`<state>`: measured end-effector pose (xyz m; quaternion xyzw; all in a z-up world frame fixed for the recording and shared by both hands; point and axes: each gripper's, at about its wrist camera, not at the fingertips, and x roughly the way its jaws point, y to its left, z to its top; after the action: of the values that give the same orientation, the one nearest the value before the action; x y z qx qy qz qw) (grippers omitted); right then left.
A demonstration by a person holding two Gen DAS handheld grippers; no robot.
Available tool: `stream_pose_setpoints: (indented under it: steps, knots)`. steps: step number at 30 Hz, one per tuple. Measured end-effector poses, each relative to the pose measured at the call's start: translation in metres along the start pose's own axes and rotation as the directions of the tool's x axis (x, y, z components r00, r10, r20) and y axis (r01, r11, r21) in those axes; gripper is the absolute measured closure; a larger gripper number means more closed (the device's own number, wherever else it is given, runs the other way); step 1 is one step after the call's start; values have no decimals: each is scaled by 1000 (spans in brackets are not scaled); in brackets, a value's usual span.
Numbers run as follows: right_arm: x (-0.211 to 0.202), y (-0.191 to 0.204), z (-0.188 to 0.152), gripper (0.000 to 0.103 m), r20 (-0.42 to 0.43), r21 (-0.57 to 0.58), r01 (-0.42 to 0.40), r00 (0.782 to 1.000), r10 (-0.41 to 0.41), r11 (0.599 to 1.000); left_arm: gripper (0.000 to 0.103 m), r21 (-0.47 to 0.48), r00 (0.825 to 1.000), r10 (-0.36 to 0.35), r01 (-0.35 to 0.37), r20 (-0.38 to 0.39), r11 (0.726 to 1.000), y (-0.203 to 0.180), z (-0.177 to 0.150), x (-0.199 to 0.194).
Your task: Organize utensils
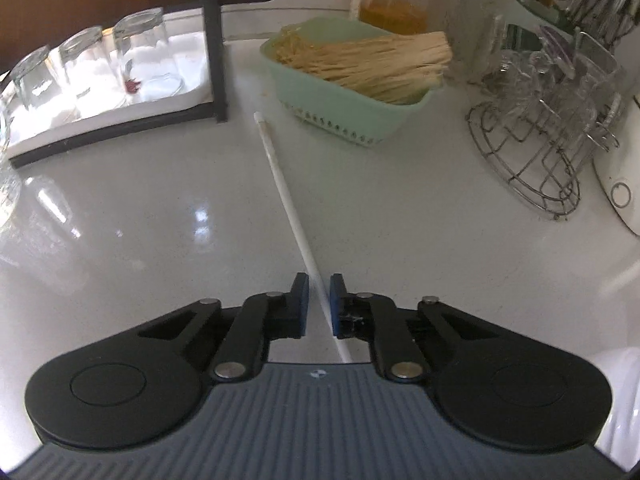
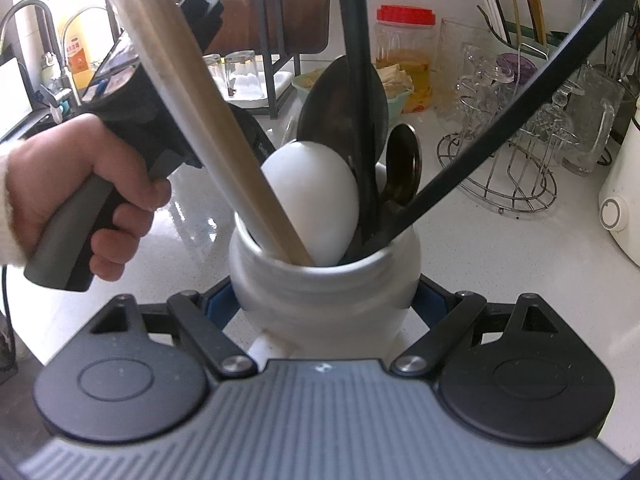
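Observation:
A thin white chopstick [image 1: 280, 184] lies on the pale counter [image 1: 140, 208], running from the mint basket down between my left gripper's [image 1: 319, 304] blue pads. The narrow jaws touch it on both sides, so the gripper is shut on it. In the right wrist view my right gripper [image 2: 324, 304] is shut on a white utensil jar [image 2: 320, 288], blue pads against both its sides. The jar holds a wooden handle [image 2: 192, 112], a white spoon [image 2: 316, 200] and black ladles [image 2: 344, 100]. A hand [image 2: 80, 200] holds the left gripper's grip beside the jar.
A mint basket [image 1: 340, 104] of pale sticks stands just beyond the chopstick. Upturned glasses [image 1: 140, 56] sit on a black-framed tray at the left. A wire rack [image 1: 540, 136] of glassware and a white appliance [image 2: 620, 208] are on the right. A red-lidded jar [image 2: 404, 52] and a chopstick holder [image 2: 516, 20] stand behind.

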<state>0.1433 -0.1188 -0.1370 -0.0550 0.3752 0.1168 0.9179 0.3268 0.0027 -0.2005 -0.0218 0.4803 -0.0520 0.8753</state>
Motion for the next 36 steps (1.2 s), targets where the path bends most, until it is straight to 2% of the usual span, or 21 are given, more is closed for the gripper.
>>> stream_pose_setpoints:
  steps: [7,17,22,27,36]
  knots:
    - [0,1,-1,12,3,10,11,1000,-11,1000,97,-74,999,2,-5,-40,997,12,-2,-4]
    - [-1,6,-5,12,24,43,45,999,-46,998,99,14,995,37,-36,-88,999,17,-24,-29]
    - [-1,6,-6,12,32,47,51,998,-53,998,102,-2,995,27,-28,-98,1000,26,-35,-45]
    - [1,9,-6,12,47,48,52,997,-54,997,102,20,994,22,-20,-104,1000,29,-49,-60]
    - [5,10,-4,12,57,57,57,997,-60,997,102,-11,993,-35,34,-117,999,38,-59,-72]
